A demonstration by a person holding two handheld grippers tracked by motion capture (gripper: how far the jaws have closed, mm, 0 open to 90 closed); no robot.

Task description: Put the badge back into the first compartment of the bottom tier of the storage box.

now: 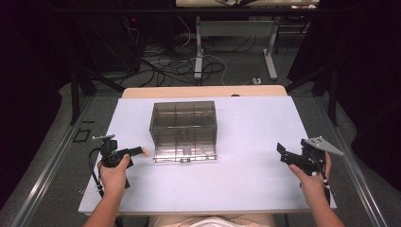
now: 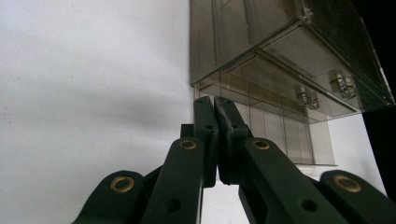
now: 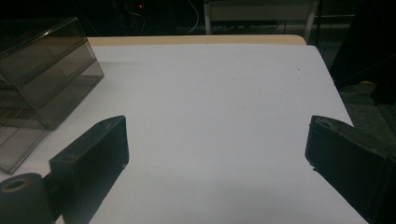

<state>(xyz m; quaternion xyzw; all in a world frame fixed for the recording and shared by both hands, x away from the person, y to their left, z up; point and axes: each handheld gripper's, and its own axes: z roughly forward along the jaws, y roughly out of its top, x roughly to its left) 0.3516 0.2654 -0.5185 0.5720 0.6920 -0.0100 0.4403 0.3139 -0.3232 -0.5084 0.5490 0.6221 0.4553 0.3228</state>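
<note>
Smoky clear plastic drawer box (image 1: 184, 130) is sitting mid-bench (image 1: 255, 179). You are holding the left claw (image 1: 143, 152) pressed together just left of it, the right claw (image 1: 283, 154) spread, well right of it.

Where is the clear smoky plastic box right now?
In the high view the plastic box sits on the white table, left of centre, just right of the left gripper; the right gripper is well off to its right.

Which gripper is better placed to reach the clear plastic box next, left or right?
Left, probably. The left gripper sits right beside the smoky plastic box, jaws shut and pointing at its near corner. The right gripper hangs open far off near the table's right edge.
</note>
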